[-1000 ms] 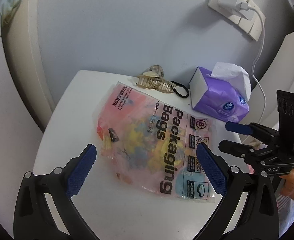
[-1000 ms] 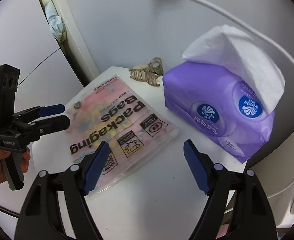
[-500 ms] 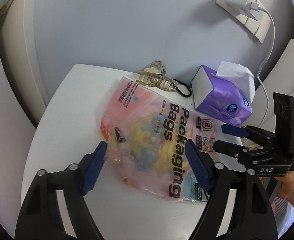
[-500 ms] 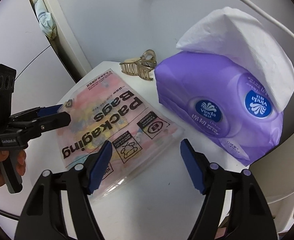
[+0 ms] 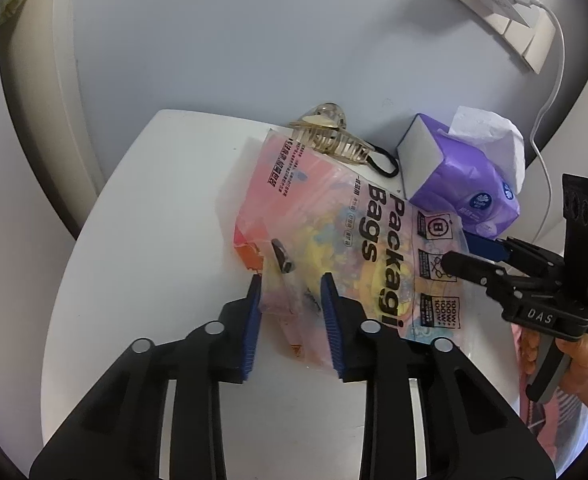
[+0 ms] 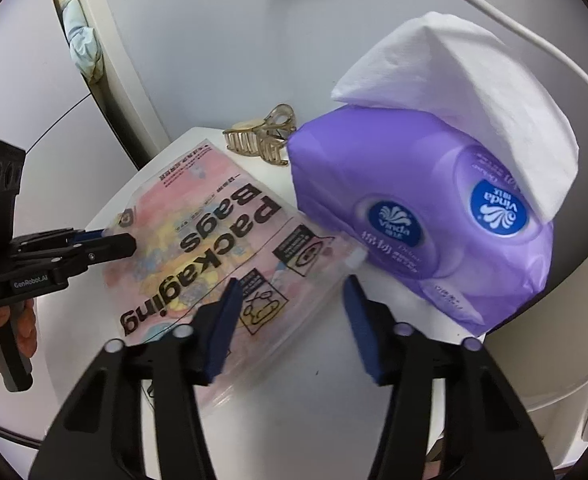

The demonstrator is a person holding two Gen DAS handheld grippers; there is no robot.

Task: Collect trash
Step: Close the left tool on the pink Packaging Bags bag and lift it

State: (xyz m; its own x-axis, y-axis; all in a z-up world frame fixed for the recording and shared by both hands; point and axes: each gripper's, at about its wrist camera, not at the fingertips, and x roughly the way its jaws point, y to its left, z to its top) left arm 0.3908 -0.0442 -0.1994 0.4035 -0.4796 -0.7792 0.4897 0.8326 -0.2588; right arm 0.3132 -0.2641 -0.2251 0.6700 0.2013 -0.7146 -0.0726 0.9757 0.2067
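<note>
The left gripper (image 5: pixel 290 294), narrowed, pinches the pink printed plastic bag (image 5: pixel 334 236) at six o'clock; the right gripper (image 6: pixel 290 292) gapes wide. Collection barely begun, I judge.

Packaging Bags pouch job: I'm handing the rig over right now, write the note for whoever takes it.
Left gripper: fingers partly closed around the crumpled near edge of the Packaging Bags pouch; a firm pinch is not confirmed.
Right gripper: open, straddling the pouch's corner by the purple tissue pack, not gripping.
The pouch lies on the white table, its far end by the hair claw clip and black hair tie.
Done: both grippers are at the pouch.
Left: close, lift the pouch away. No bin is in view.
</note>
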